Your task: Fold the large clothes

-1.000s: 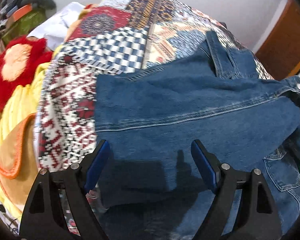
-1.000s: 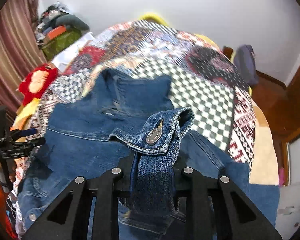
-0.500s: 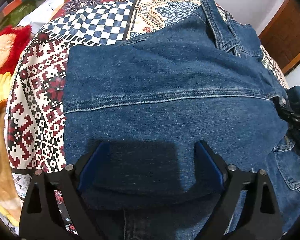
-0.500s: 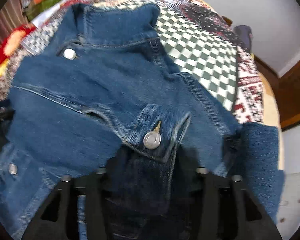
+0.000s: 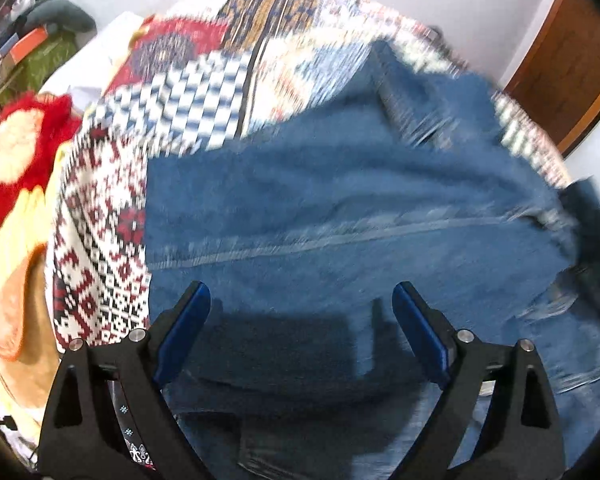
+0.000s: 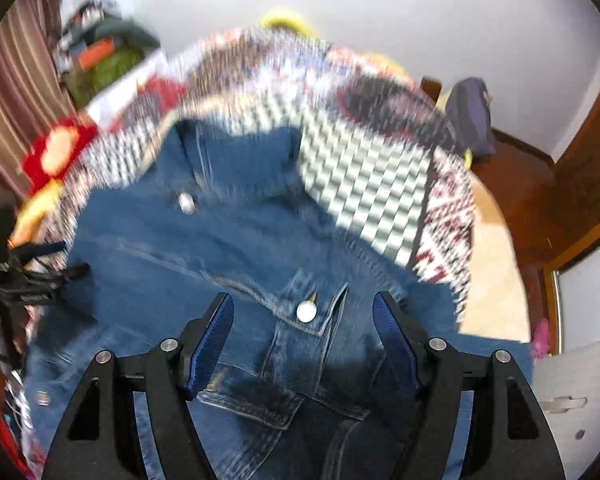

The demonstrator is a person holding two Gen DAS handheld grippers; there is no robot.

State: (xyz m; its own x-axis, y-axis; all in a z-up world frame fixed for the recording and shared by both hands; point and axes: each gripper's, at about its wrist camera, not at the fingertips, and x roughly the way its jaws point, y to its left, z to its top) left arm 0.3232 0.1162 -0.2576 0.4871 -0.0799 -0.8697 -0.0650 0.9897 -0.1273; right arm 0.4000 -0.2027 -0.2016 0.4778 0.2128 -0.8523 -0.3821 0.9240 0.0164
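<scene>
A blue denim jacket (image 5: pixel 340 208) lies spread on a patchwork bedspread (image 5: pixel 188 92). In the right wrist view the jacket (image 6: pixel 204 248) shows its collar at the top and a sleeve cuff with a metal button (image 6: pixel 306 312) laid across its lower part. My left gripper (image 5: pixel 302 304) is open and empty just above the jacket's near part. My right gripper (image 6: pixel 303 312) is open, its jaws standing either side of the cuff without holding it. The left gripper also shows at the left edge of the right wrist view (image 6: pixel 32 276). Both views are blurred.
A red and cream plush toy (image 5: pixel 20 152) and yellow-orange cloth (image 5: pixel 16 264) lie left of the bed. Clutter and a green bag (image 6: pixel 108 64) stand at the back left. A wooden door (image 5: pixel 568 64) is at the right, and a dark bag (image 6: pixel 470 116) stands beyond the bed.
My right gripper opened and let the cuff drop onto the jacket, then pulled back up. My left gripper stayed open and lifted back from the jacket.
</scene>
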